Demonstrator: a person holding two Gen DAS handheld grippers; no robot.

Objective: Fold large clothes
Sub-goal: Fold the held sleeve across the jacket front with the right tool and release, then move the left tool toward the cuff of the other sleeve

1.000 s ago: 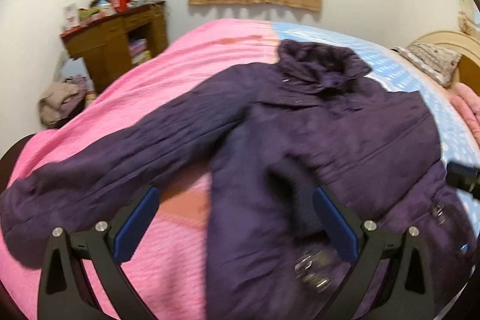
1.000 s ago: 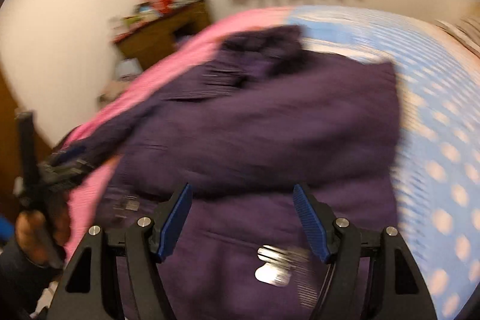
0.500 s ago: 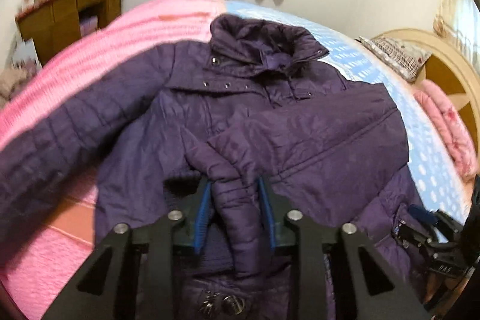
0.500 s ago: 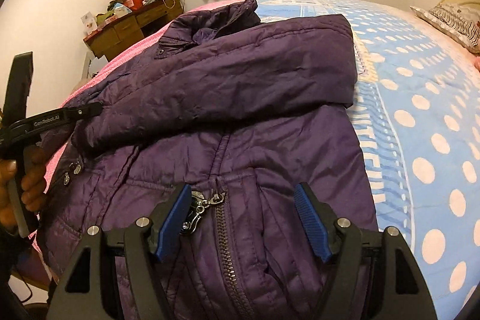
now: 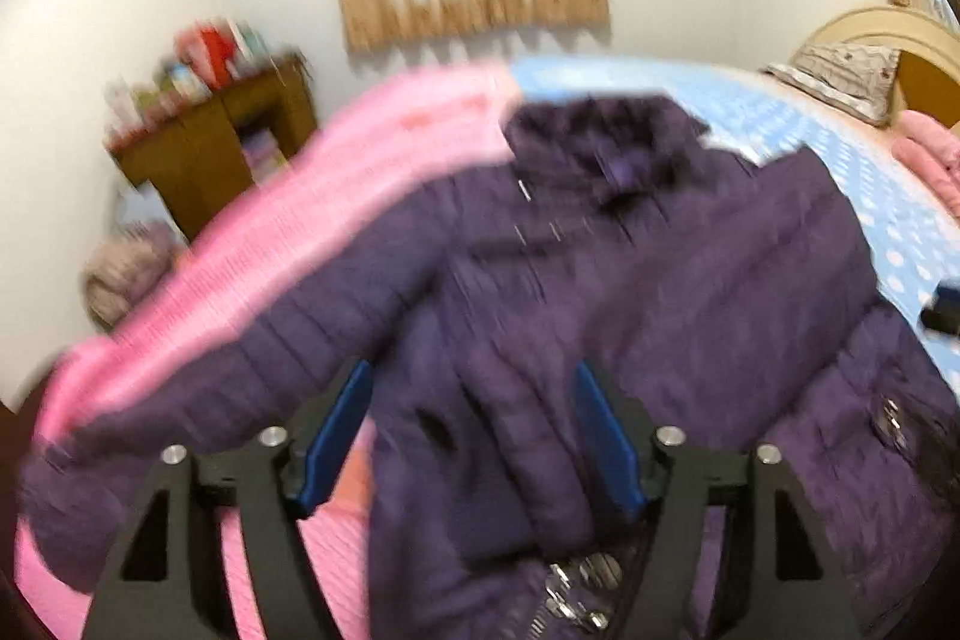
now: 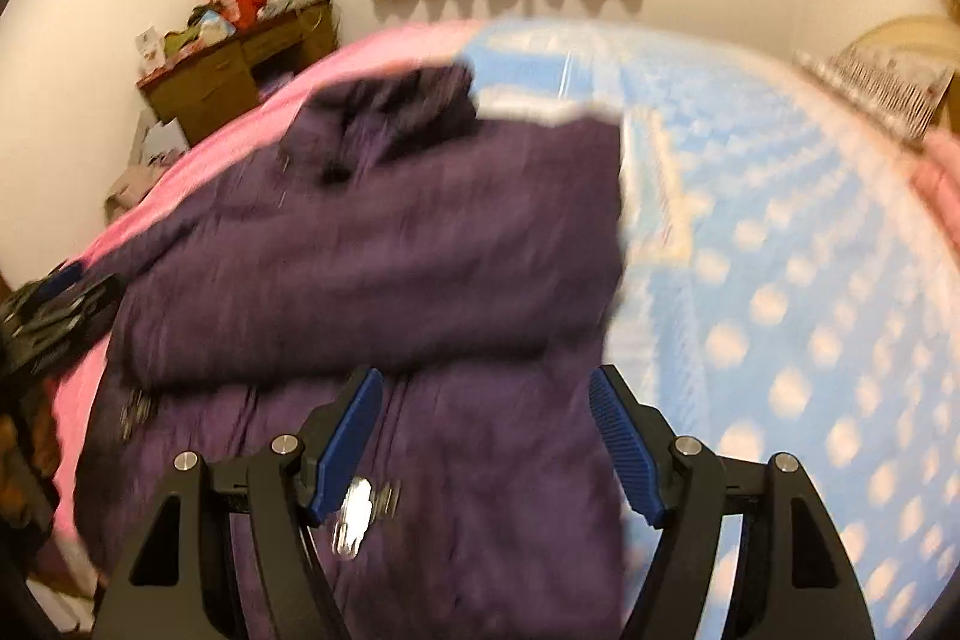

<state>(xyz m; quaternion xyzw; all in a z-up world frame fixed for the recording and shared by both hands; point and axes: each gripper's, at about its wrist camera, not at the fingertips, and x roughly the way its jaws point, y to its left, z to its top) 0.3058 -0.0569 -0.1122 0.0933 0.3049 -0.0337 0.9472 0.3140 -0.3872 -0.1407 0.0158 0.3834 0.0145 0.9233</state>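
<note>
A dark purple padded jacket (image 5: 690, 292) lies face up on the bed, collar toward the far wall. One sleeve is folded across its chest (image 6: 372, 280). The other sleeve (image 5: 240, 370) stretches out to the left over the pink cover. My left gripper (image 5: 474, 430) is open, its blue pads either side of the folded sleeve's cuff (image 5: 540, 460), not gripping it. My right gripper (image 6: 486, 436) is open and empty above the jacket's lower front, near the zip pull (image 6: 354, 514). Both views are motion-blurred.
The bed has a pink cover (image 5: 360, 148) on the left and a blue dotted sheet (image 6: 780, 280) on the right. A wooden desk (image 6: 234, 70) with clutter stands at the far left wall. Pillows (image 5: 840, 76) lie by the headboard.
My left gripper was shut on the folded sleeve's cuff half a second ago; it has now opened and pulled back. My right gripper stays open and has lifted away from the hem.
</note>
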